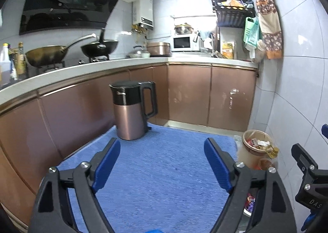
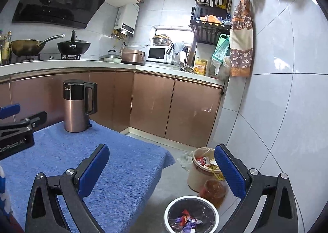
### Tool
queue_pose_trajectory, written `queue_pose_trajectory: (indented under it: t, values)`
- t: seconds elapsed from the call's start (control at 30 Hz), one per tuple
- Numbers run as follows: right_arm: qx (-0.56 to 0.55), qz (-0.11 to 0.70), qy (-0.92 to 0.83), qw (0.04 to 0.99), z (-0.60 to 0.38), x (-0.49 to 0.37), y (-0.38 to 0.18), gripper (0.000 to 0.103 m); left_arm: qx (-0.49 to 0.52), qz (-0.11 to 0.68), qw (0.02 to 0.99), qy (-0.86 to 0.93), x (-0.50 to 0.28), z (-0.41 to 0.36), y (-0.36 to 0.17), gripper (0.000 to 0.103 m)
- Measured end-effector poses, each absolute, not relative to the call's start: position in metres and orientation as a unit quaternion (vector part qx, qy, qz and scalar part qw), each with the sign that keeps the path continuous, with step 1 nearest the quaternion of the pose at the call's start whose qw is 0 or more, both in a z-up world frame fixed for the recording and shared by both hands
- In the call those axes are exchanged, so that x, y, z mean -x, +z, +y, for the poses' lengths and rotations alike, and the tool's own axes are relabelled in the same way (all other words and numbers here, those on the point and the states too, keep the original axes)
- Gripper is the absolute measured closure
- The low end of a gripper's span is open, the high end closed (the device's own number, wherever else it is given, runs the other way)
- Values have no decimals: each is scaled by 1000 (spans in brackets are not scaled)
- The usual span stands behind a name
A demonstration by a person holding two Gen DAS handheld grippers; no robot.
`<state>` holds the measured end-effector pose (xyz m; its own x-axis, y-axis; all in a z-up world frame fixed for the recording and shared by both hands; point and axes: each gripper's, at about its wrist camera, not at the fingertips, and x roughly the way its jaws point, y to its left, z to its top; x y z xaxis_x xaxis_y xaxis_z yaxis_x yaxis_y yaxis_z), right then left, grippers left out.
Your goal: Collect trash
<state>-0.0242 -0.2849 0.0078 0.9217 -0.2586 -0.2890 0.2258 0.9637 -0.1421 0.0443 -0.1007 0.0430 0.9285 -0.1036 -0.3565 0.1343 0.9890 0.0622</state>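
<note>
Left wrist view: the left gripper [image 1: 162,163] hangs over the blue cloth [image 1: 164,181] with its jaws spread wide and nothing between the blue pads. A copper-and-black kettle [image 1: 131,110] stands upright near the cloth's far edge, ahead of the left finger and apart from it. Cloth between the fingers and on to the far edge is bare. Past the right edge of the cloth, a beige bucket [image 1: 256,151] stands on the floor near the tiled wall [image 1: 297,89].

Right wrist view: the right gripper [image 2: 162,163] also has its jaws wide apart, holding nothing. It sits over the cloth's right edge, left finger above cloth, right finger above floor. Below, a white-rimmed bin [image 2: 191,214] with a dark liner holds the candy wrappers [image 2: 187,221]. Just beyond the bin stands an amber bottle [image 2: 213,192], touching or just beside the bucket. A strip of grey floor [image 2: 164,187] runs between the cloth edge and the bin. Brown cabinets [image 2: 174,105] close the far side.
</note>
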Motion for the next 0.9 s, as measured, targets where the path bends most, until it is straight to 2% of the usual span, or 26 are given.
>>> queue_pose_trajectory:
  t: [0.57,0.9]
  values:
    - [22,106,-118,987,-280,46,24,0,-29,138,990,-21,-23,-74,59,19]
    - [18,108,-121,987,-280,46,25,0,-37,123,992,-16,-14,-72,62,19]
